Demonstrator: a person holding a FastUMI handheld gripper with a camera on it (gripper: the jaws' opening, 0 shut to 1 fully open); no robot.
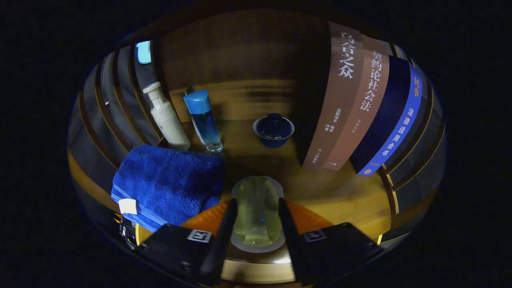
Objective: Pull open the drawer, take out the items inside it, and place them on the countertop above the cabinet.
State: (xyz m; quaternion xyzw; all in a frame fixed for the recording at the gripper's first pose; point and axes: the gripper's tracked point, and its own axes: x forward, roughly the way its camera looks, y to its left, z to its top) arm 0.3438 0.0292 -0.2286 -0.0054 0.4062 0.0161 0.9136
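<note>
Tongs point(256, 218) grip a clear glass jar point(256, 212), one finger pressing on each side; jar sits upright btwn them, mouth rim toward the camera, pale yellowish inside. It appears at or just above the wooden counter point(340, 196); can't tell if its base touches.

W/ the tongs as clock centre: folded blue towel point(168, 186) at 9–10 o'clock, just beside the left finger, small white tag at its near corner. Beyond the towel at 11, white pump bottle point(166, 118) standing upright, and just right of it a clear bottle w/ blue cap point(203, 120), also upright, the two near each other but apart. At 12, further back on the counter, dark blue lidded bowl point(274, 130), lid on. At 1–2 o'clock, row of books point(360, 104) standing upright, spines facing out: two brownish, one dark blue w/ bright blue band. Wood panel behind it all.
</note>
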